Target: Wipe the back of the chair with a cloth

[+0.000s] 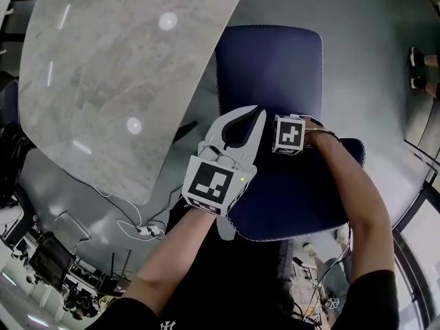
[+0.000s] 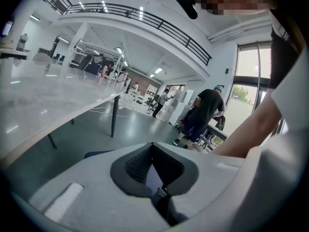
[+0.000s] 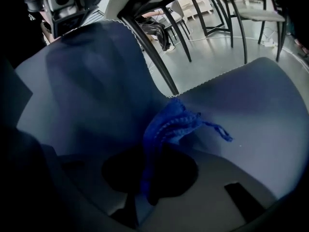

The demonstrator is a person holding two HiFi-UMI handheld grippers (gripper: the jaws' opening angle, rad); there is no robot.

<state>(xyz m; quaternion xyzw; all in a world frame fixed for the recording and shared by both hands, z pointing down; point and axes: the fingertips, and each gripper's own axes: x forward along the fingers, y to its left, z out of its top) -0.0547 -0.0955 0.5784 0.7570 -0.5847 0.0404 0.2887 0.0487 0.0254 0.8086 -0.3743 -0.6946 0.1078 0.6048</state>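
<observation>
From where I stand, the right claw (image 3: 154, 164) is clamped tight on a bunched blue cloth (image 3: 169, 124), which sticks out straight ahead of it and seems to lie against the chair back (image 1: 302, 198). That back runs long from side to side under both arms, so I'd judge the wipe has to travel along it. The right hand (image 1: 320, 139) is bent down over the back's top edge and is the nearer one. The left claw (image 1: 251, 119) is pinched together on nothing, hovering just beside that edge on the worktop (image 1: 124, 67) side, and points away over the seat (image 1: 271, 67).
</observation>
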